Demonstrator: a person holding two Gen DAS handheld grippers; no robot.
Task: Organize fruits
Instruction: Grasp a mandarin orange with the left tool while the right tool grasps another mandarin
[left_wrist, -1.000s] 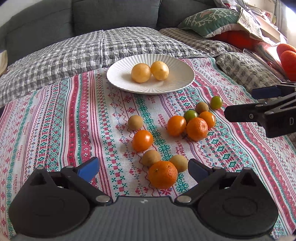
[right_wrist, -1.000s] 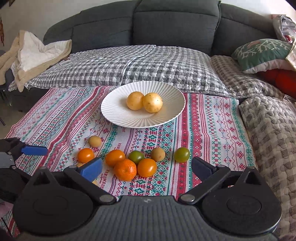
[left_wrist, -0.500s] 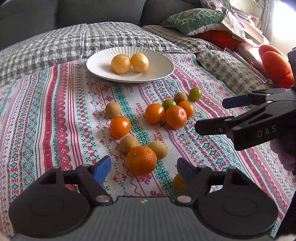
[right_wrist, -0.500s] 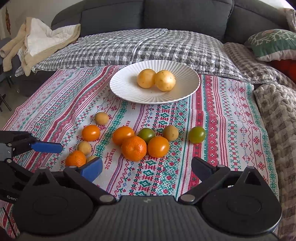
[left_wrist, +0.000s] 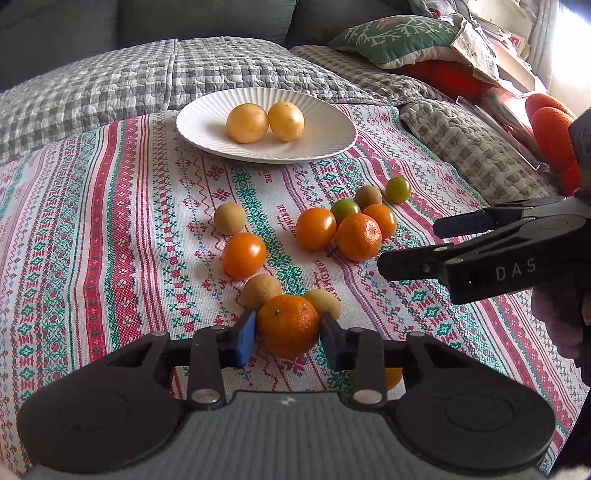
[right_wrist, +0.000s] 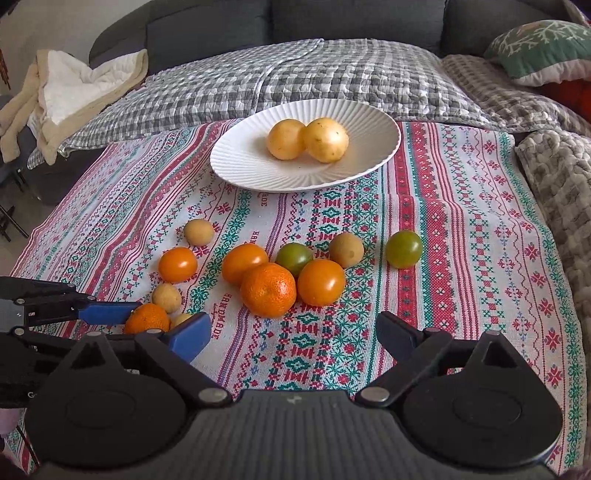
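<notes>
My left gripper (left_wrist: 287, 334) is closing its jaws on a mandarin (left_wrist: 288, 325) that sits on the patterned cloth, and both blue pads touch its sides. The right wrist view shows that mandarin (right_wrist: 147, 319) at the lower left beside the left gripper's blue finger (right_wrist: 107, 312). The right gripper (right_wrist: 291, 330) is open and narrowing, nothing between its fingers, just short of a second mandarin (right_wrist: 267, 290). It enters the left wrist view as the right gripper (left_wrist: 410, 245). Farther back, a white plate (left_wrist: 207, 136) holds two yellow fruits (left_wrist: 246, 123).
Orange tomatoes (right_wrist: 177, 264), green tomatoes (right_wrist: 403, 248) and small brown fruits (right_wrist: 198, 232) lie loose on the cloth (right_wrist: 461, 221). A checked quilt (right_wrist: 314, 70) and sofa stand behind, a green pillow (left_wrist: 391, 33) to the right, a beige blanket (right_wrist: 66, 96) to the left.
The left gripper's jaws came together around the near mandarin, from wide open to touching it. The right gripper dropped lower and closer to the middle cluster of fruit.
</notes>
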